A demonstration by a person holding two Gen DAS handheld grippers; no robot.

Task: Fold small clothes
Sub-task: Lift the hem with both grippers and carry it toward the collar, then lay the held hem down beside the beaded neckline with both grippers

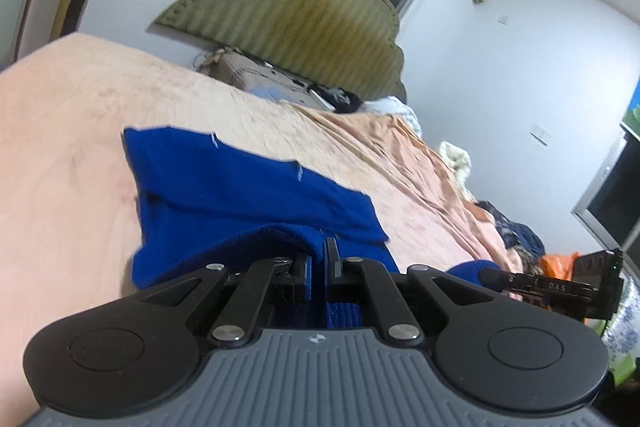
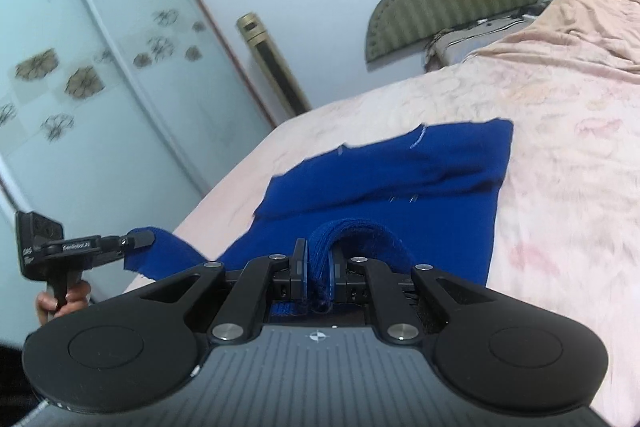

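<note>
While both grippers tilt slightly down over the bed, each one has its jaws clamped on the same single garment: the left gripper [image 1: 319,269] pinches a thick ribbed edge of the blue knit garment [image 1: 248,195] with its jaws nearly touching, and the right gripper [image 2: 317,269] bites a rolled ribbed band of it, jaws a little apart around the fold. Two grippers, one piece of clothing. In the right wrist view a hand [image 2: 60,303] wraps the handle of the left gripper, low at the left edge, with a lifted corner of blue cloth at its tips. Beyond the jaws, the rest of the garment lies spread flat on the bed, its far edge uneven, with a few pale loose threads showing. Under it stretches the peach bedspread [image 1: 72,131], soft and creased. Farther back stands one olive padded headboard [image 1: 296,23] with a scalloped top and vertical ribs.
</note>
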